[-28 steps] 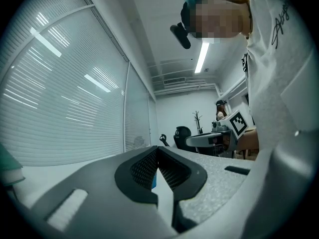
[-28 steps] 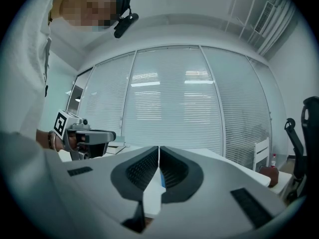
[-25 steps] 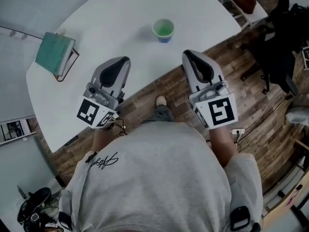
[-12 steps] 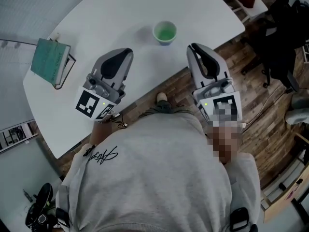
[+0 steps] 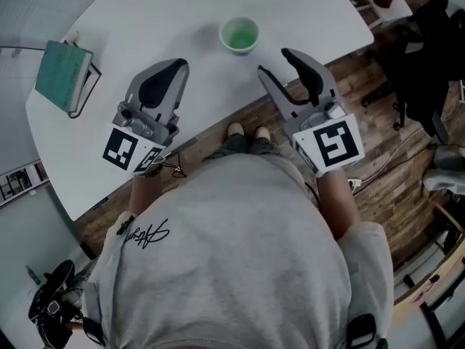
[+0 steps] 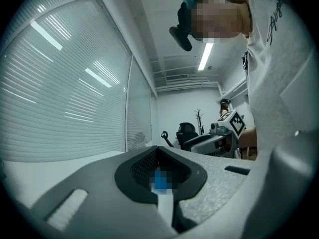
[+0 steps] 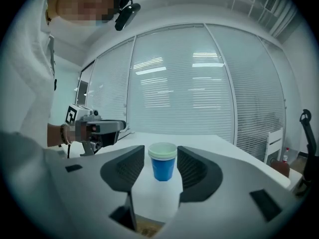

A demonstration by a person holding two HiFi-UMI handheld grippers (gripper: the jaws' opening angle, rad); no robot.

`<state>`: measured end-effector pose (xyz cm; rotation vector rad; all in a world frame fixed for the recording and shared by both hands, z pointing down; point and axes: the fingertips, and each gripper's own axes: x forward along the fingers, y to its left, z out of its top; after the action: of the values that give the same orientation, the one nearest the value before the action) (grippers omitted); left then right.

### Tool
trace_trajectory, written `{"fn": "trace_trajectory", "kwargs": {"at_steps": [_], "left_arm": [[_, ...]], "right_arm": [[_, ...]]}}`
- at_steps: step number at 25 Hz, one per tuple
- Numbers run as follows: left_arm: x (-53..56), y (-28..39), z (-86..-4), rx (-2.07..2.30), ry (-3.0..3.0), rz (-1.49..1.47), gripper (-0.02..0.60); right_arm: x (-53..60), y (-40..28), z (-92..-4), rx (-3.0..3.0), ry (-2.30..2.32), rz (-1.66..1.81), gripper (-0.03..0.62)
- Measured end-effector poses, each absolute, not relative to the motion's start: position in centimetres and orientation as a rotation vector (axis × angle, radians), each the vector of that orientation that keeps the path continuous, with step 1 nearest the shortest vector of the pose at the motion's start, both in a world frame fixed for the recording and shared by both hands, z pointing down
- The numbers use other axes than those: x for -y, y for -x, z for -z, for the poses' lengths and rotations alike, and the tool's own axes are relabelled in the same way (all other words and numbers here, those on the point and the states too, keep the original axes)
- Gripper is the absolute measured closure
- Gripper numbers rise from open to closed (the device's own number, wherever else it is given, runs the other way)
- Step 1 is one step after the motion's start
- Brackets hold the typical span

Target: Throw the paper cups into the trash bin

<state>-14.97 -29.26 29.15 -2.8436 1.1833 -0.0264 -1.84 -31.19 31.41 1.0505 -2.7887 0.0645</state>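
Note:
A blue paper cup [image 5: 239, 34] with a green inside stands upright on the white table [image 5: 145, 20], close to its near edge. My right gripper [image 5: 275, 62] is held at that edge, a short way from the cup and not touching it. Its jaws have just been opening and nothing is between them. In the right gripper view the cup [image 7: 163, 168] shows ahead, framed by the open jaws of the right gripper [image 7: 162, 156]. My left gripper [image 5: 173, 65] is over the table to the left of the cup, shut and empty. In its own view the left gripper [image 6: 158, 156] has its jaws together. No trash bin is in view.
A green book [image 5: 64, 75] lies at the table's far left. Wooden floor [image 5: 378, 158] runs under and to the right of the table. Dark bags and a chair [image 5: 429, 57] stand at the right. The person's shoes [image 5: 245, 131] are just below the table edge.
The right gripper's jaws, shut in the earlier frames, now stand apart. Both grippers have come forward toward the table and cup. The left gripper stays shut.

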Motion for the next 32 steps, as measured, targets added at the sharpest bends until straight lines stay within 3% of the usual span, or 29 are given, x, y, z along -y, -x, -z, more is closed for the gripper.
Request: {"fn": "trace_trajectory", "kwargs": {"at_steps": [2,5,32], "left_arm": [[29.2,15.2,-29.2,-1.211,2.834,0.026,0.577],[29.1,15.4,-29.3,-1.246,2.821,0.028,0.577],[28.0,18.6,-29.7,-1.344,2.796,0.028,0.577]], "right_arm": [[31.5,2.4,-32.4,2.783,-1.000,-0.085,0.358],[32.1,3.1,-33.5,2.764,-0.964,-0.105,0.326],[36.2,7.0,-38.1,2.619,-0.990,-0.184,0.303]]}}
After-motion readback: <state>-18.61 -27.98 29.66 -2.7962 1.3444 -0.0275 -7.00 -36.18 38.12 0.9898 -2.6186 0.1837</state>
